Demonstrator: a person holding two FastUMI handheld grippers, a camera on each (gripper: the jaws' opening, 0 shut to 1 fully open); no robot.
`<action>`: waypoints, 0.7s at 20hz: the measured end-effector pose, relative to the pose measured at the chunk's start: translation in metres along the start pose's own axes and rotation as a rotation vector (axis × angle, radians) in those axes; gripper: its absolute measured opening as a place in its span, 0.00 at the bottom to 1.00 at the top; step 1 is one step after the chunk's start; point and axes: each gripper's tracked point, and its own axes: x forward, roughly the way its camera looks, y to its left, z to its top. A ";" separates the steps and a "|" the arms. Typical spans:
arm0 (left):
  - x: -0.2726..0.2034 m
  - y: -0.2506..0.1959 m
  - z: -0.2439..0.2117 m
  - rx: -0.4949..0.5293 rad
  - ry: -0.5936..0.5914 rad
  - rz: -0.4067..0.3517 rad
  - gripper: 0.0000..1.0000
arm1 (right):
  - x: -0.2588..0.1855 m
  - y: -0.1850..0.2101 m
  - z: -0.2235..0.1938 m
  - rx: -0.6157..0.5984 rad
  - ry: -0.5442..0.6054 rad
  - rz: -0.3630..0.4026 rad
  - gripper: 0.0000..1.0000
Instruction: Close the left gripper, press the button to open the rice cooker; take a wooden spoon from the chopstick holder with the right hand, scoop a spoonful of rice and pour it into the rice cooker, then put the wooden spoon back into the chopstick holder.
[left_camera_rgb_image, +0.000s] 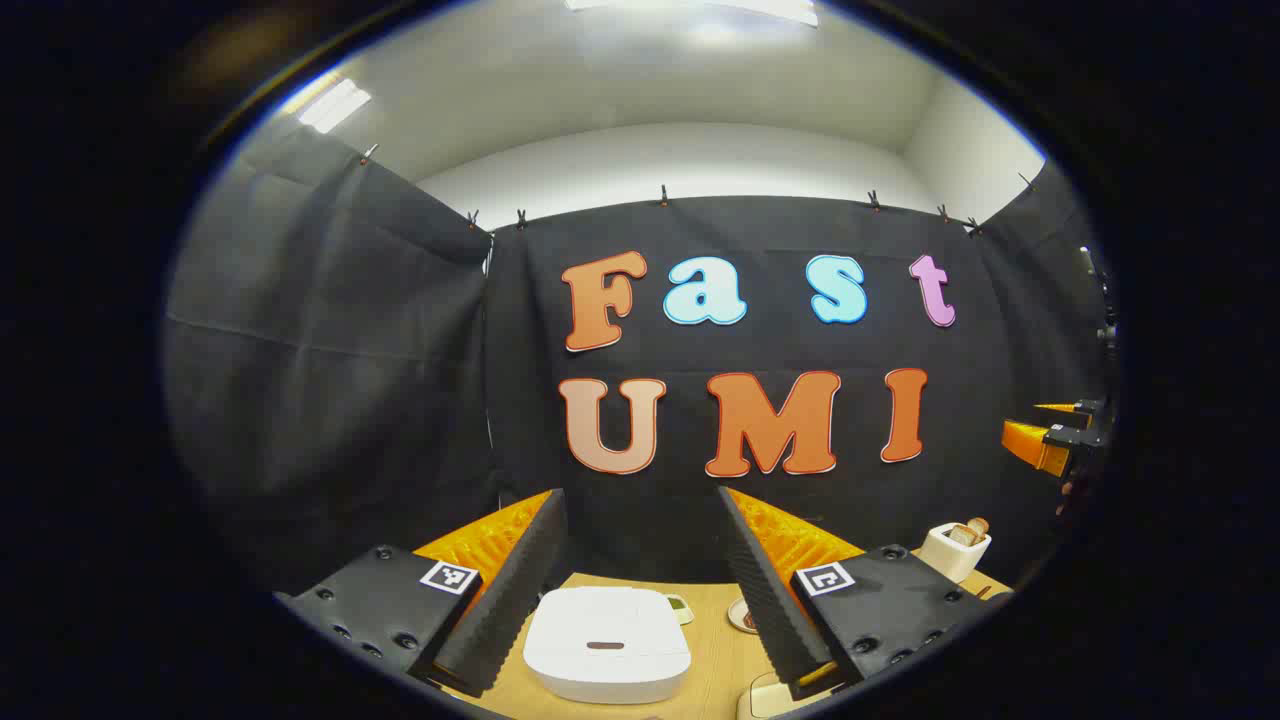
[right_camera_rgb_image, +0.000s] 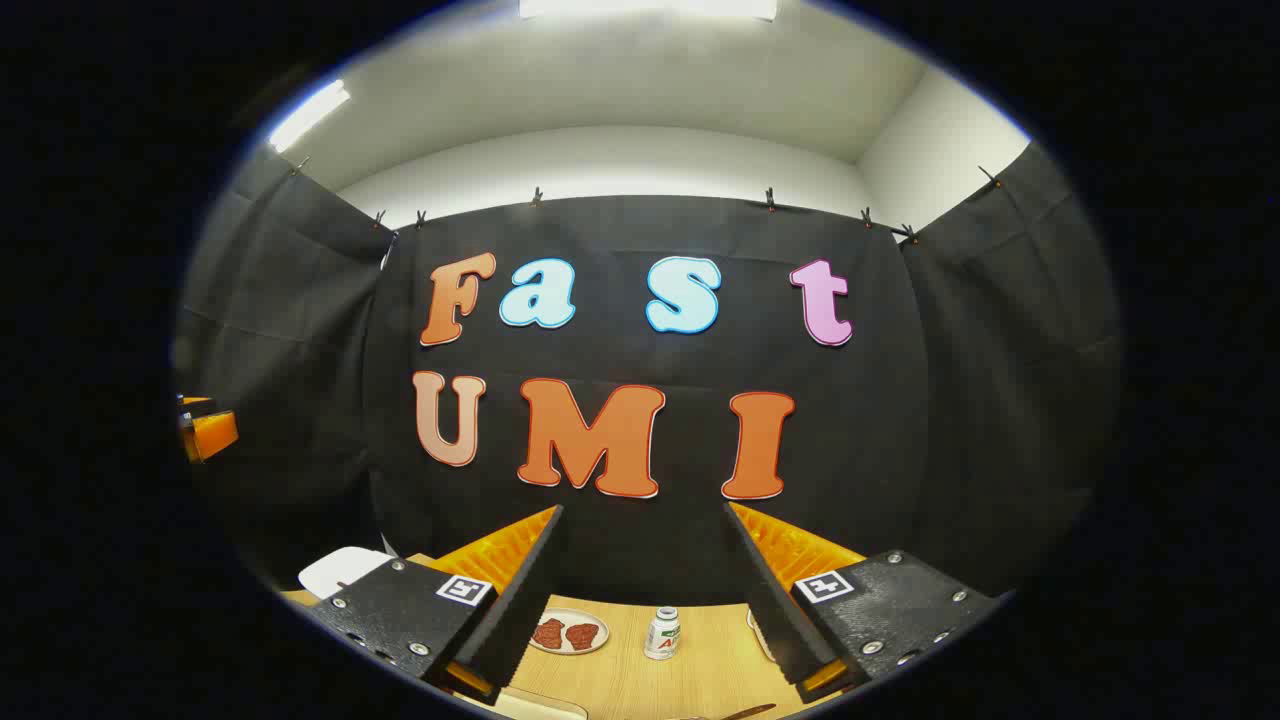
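Hidden behind the right finger in the left gripper view: most of a small plate (left_camera_rgb_image: 741, 616), only a sliver showing. Cut off at the bottom edge there: a pale object (left_camera_rgb_image: 762, 698), too little seen to name. Partly covered in the right gripper view: the cooker (right_camera_rgb_image: 341, 570), just a white corner above the left finger. Cut short at the lower rim too: a pale board (right_camera_rgb_image: 540, 706) and a brown tip (right_camera_rgb_image: 748, 712), hard to make out.

Left tool (left_camera_rgb_image: 640, 515): fingers wide apart, holding nothing, touching nothing, raised above the worktop (left_camera_rgb_image: 715, 660). Right tool (right_camera_rgb_image: 640, 528): likewise spread wide, empty, clear of everything. Also seen far right in the left gripper view, small and blurred, up near the cloth wall.

Cooker (left_camera_rgb_image: 607, 643): white, rounded square, lid down, a dark slot button at the lid's front, sitting on the worktop between the left tool's fingers and below them. Holder (left_camera_rgb_image: 954, 550): white cup at the worktop's right end, wooden handles poking out of the top, spoon not told apart from the rest. Near the cooker's back right corner, a small pale dish (left_camera_rgb_image: 680, 607). Between the right tool's fingers: a plate (right_camera_rgb_image: 569, 632) with two reddish-brown pieces, beside it an upright white bottle (right_camera_rgb_image: 662, 633).
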 end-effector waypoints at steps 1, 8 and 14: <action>-0.002 -0.001 -0.001 -0.002 0.002 -0.004 1.00 | -0.002 0.000 0.001 0.001 -0.003 0.001 0.94; -0.004 -0.009 0.002 -0.003 -0.003 -0.021 1.00 | -0.010 0.009 0.003 0.015 0.001 0.021 0.95; -0.002 -0.013 0.001 0.020 -0.009 -0.028 1.00 | -0.014 0.009 -0.001 0.025 0.001 0.017 0.95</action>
